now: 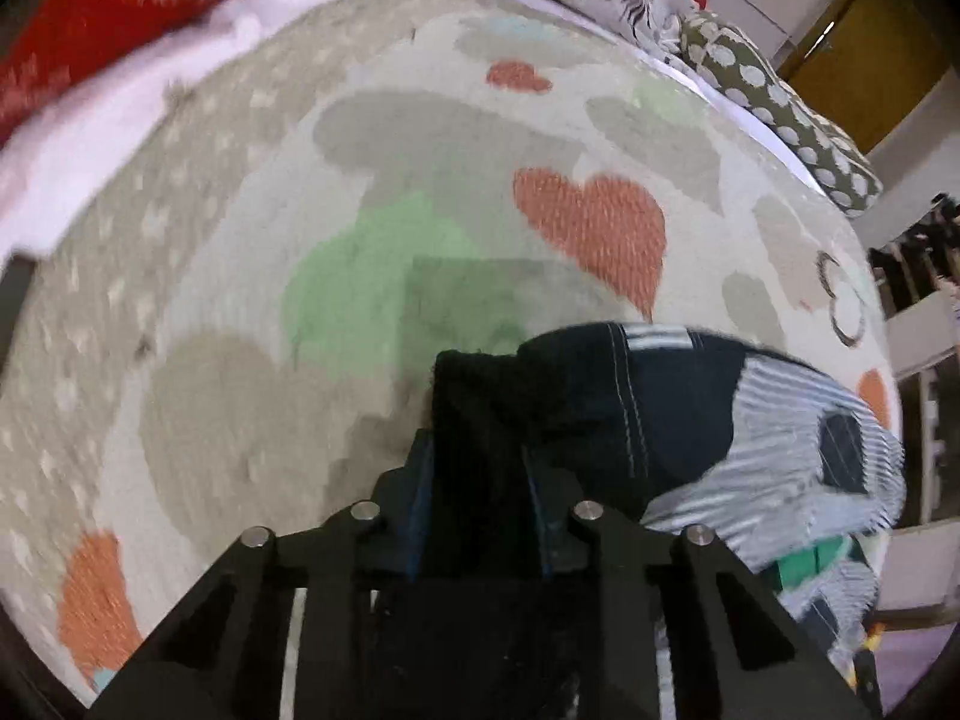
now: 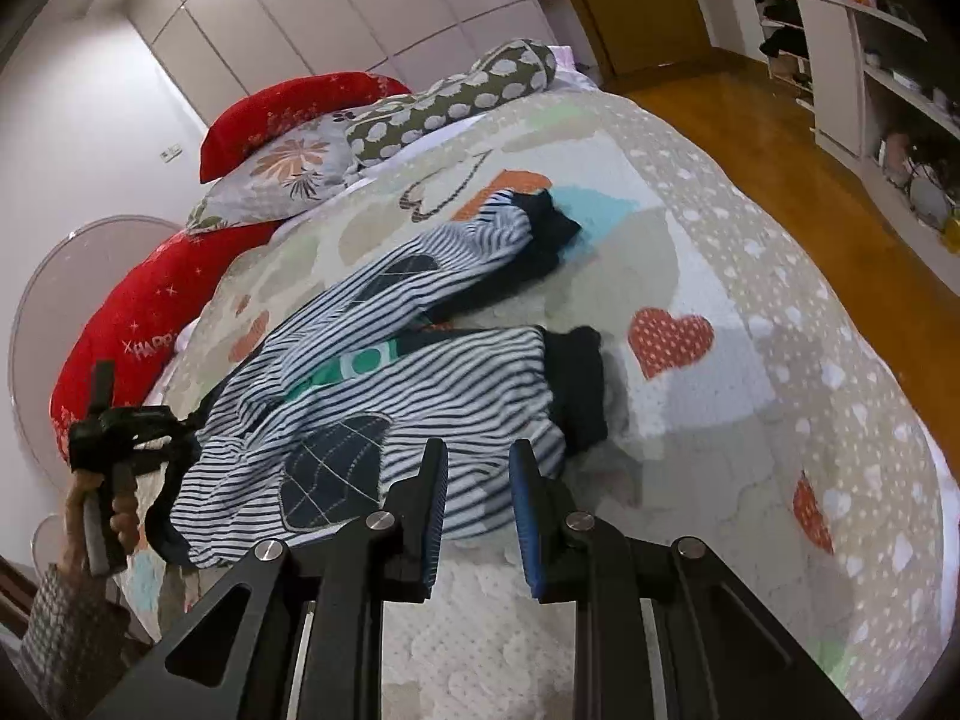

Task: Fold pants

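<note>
Striped navy-and-white pants (image 2: 420, 384) with dark knee patches and dark cuffs lie crumpled on the bed, legs pointing away toward the right. My left gripper (image 1: 480, 450) is shut on the pants' dark waistband (image 1: 576, 396); it also shows in the right wrist view (image 2: 132, 432), at the pants' left end. My right gripper (image 2: 477, 468) is open and empty, hovering just above the near leg's lower edge, close to its dark cuff (image 2: 579, 384).
The bed has a quilt (image 2: 750, 276) with hearts. Red pillows (image 2: 144, 324), a floral pillow (image 2: 288, 168) and a dotted bolster (image 2: 456, 102) line its far side. Wooden floor (image 2: 780, 138) and shelves (image 2: 888, 60) are at right.
</note>
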Demonstrator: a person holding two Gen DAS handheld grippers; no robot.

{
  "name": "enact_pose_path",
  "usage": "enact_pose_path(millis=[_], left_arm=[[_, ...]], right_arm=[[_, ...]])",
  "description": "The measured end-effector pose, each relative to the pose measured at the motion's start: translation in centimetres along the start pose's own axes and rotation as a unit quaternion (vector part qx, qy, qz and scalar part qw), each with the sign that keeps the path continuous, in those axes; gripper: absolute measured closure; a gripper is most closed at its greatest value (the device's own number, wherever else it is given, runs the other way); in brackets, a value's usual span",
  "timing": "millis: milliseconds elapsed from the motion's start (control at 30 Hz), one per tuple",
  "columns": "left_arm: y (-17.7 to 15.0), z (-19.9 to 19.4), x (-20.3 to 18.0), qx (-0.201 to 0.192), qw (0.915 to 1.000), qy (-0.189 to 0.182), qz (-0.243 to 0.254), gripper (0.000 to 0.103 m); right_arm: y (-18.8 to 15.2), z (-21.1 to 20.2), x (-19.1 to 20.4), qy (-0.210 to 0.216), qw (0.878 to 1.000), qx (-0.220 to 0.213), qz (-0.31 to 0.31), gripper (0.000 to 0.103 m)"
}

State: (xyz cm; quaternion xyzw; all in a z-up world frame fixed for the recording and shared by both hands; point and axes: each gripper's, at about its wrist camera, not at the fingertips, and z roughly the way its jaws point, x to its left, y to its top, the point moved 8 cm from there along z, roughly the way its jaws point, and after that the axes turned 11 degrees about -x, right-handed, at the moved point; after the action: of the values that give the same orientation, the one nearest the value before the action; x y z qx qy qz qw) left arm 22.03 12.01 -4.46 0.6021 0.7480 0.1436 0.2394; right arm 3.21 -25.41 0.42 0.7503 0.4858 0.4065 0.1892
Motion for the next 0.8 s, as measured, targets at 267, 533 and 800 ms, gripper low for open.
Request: enact_pose_path(millis=[267,533,800], left_arm=[[2.7,-1.3,1.1,-0.067,0.9964,0.046,0.027,0.070],[-2.3,-9.8,3.2,-0.145,0.9880,0.049,0.021,0.045],[-9.9,-20.1,-1.1,-0.245,0.9692,0.016,0.020,0.023]], right_arm=[[-1.7,0.6,-0.2,-0.004,1.000,0.019,0.005,0.080],[-2.4,-0.4,1.7,0.002,1.000,-0.003,-0.023,0.067],[-4.1,-2.1,4.1,0.000,0.998,-0.030,-0.052,0.058]])
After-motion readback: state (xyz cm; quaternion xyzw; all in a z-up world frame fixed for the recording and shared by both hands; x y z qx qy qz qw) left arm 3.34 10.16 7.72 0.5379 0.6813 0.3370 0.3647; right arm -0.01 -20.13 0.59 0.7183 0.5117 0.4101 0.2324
